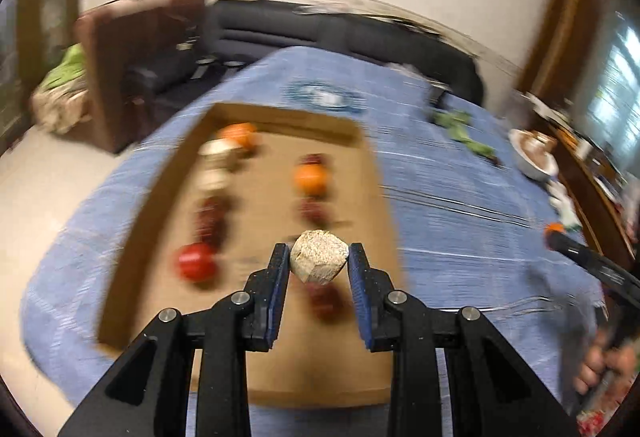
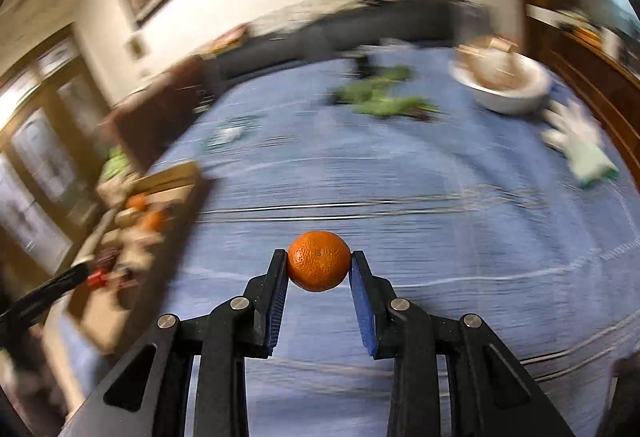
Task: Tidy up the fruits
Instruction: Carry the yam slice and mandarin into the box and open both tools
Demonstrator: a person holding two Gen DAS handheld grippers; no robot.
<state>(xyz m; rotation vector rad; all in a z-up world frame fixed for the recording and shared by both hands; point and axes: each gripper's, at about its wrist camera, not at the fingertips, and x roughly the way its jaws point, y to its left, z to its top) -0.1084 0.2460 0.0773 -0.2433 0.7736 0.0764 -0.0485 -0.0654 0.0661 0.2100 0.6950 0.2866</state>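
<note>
Gripping a beige rough-skinned fruit (image 1: pixel 319 256) above the near end of the cardboard tray (image 1: pixel 372 173), the left gripper (image 1: pixel 319 257) is clamped on it, while the right gripper (image 2: pixel 319 267) clamps an orange (image 2: pixel 319 266) over blue cloth (image 2: pixel 440 197) right of that tray.

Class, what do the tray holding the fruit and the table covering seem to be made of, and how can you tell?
Tray: likely cardboard, matte plain brown with thin folded walls.
Table covering: seems to be woven cloth, matte blue with pale streaks, though blur leaves the weave unclear.
</note>
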